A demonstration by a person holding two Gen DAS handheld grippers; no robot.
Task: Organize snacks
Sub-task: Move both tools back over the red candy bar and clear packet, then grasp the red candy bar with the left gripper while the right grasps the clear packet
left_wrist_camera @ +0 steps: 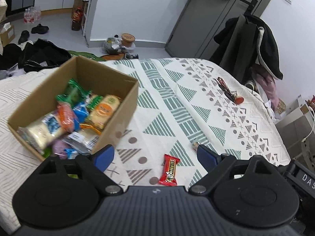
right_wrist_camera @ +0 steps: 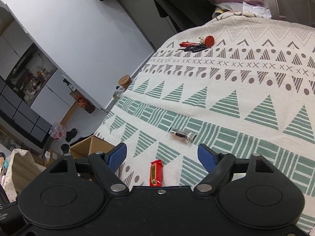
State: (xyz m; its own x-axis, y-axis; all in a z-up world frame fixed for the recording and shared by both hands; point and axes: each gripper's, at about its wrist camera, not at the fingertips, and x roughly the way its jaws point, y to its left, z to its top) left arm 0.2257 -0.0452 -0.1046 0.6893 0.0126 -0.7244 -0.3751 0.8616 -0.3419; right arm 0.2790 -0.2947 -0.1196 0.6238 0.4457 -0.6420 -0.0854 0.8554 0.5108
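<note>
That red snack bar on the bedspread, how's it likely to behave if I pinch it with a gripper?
The red snack bar is a small sealed wrapper, so it is probably light. Its glossy film may slip between the pads. It lies flat on the soft bedspread, so it likely won't roll, though the fabric may give underneath.

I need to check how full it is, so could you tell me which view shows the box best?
The left wrist view: the box is seen open from above, snacks piled inside. The right wrist view shows only one corner behind the tongs.

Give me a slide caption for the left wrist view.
Open left tool hovers over a red snack bar on the patterned bedspread, beside a cardboard box of snacks.
</note>
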